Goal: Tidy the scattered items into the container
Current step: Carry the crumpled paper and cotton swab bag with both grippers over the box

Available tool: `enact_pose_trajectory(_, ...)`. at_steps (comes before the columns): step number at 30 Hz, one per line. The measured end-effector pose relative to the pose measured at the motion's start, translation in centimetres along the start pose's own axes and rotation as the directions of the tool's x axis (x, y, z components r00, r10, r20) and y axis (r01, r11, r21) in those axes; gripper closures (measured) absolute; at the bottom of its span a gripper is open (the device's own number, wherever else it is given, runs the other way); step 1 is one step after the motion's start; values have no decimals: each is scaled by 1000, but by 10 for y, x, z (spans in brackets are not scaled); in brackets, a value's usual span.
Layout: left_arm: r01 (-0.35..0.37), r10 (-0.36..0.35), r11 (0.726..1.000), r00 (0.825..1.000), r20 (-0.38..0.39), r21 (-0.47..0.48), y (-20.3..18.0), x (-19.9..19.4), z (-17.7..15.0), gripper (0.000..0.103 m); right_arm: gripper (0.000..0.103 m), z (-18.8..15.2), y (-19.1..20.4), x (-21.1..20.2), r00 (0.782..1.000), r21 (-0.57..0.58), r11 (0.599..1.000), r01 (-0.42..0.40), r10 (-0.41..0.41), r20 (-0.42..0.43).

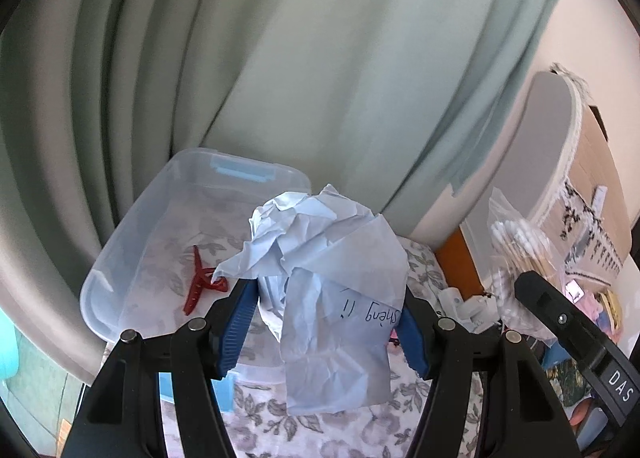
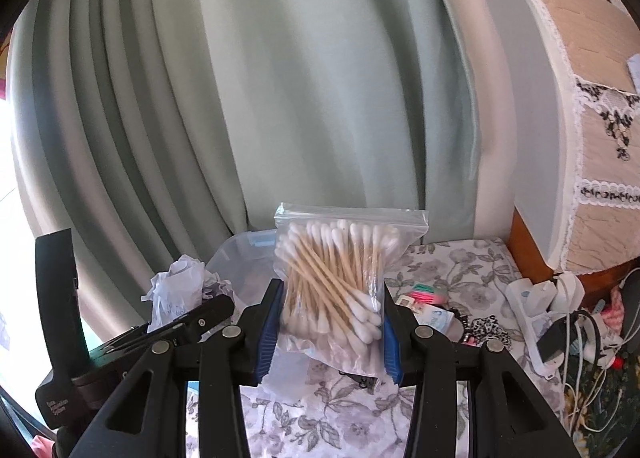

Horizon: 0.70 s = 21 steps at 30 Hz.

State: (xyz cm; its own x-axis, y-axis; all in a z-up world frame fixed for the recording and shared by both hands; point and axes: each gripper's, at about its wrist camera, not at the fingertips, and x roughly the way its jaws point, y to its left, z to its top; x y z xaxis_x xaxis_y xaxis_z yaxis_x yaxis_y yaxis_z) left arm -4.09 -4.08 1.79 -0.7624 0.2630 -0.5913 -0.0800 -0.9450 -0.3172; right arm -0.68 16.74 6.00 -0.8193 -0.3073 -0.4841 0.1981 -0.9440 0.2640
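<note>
Our left tool [image 1: 324, 322] clamps crumpled paper [image 1: 324, 258] near the clear container [image 1: 120, 258]; our right tool [image 2: 330, 322] clamps a bag of cotton swabs [image 2: 336, 270].

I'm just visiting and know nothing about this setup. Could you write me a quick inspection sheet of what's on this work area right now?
Surface: floral cloth covers the table.
Job's things: clear plastic container holding a red hair claw; crumpled paper; zip bag of cotton swabs.
Clutter: small packets and pink items lie on the cloth at right.
Tools: left tool shut on the crumpled paper; right tool shut on the swab bag.
Cables: white power strip with plugs and tangled cords at right.
Surroundings: pale green curtain behind; lace-trimmed covered object at right.
</note>
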Motion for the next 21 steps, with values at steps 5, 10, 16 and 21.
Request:
enact_pose_trajectory(5, -23, 23, 999, 1000, 5, -40, 21, -1, 2, 37, 57, -2, 11, 12, 1000, -21, 1000, -13, 13, -23)
enact_pose_trajectory(10, -47, 48, 996, 999, 7, -81, 43, -3, 4, 37, 57, -3, 23, 26, 998, -41, 999, -32, 30, -48)
enact_pose_trajectory(16, -76, 77, 989, 997, 6, -127, 69, -4, 5, 37, 57, -6, 38, 44, 995, -69, 996, -62, 56, -85)
enact_pose_trajectory(21, -94, 95, 983, 996, -2, -159, 86, -2, 4, 37, 57, -10, 49, 62, 990, -93, 992, -87, 76, -122)
